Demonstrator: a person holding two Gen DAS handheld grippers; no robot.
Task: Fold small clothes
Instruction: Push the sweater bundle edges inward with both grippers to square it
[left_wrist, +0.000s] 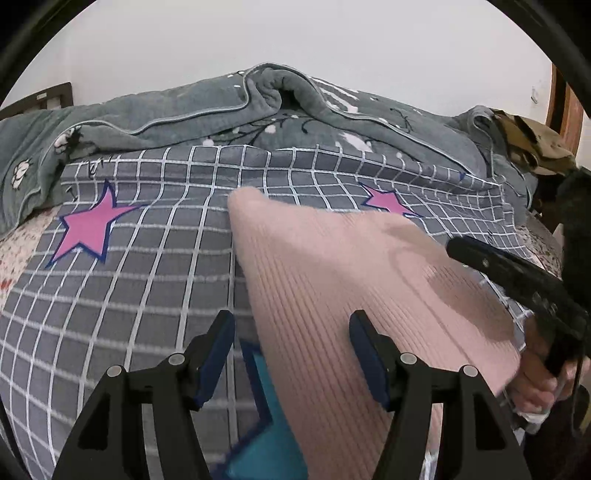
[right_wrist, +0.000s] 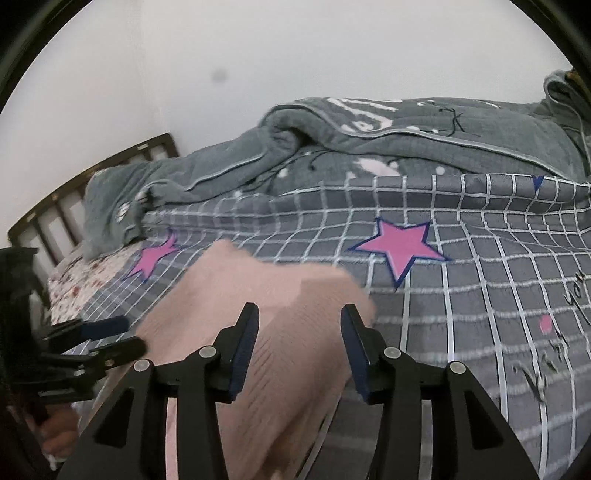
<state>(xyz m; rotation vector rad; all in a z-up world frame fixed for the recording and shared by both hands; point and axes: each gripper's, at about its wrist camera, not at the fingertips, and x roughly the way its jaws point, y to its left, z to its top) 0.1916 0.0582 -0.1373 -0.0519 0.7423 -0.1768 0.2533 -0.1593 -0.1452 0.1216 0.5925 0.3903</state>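
Pale pink ribbed knit garment (left_wrist: 332, 280) under and ahead of the tongs. Grey bedcover (left_wrist: 147, 295) with white grid, pink navy-edged stars (left_wrist: 90, 225), teal star at the near tongs. Grey-green blanket (left_wrist: 221, 110) beyond, pale piping, white flowers. Tong pads (right_wrist: 243, 350) navy, frames black.

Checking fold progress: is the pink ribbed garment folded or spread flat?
Partly folded: the pink ribbed garment shows one layer's edge lying over another on the grid bedspread.
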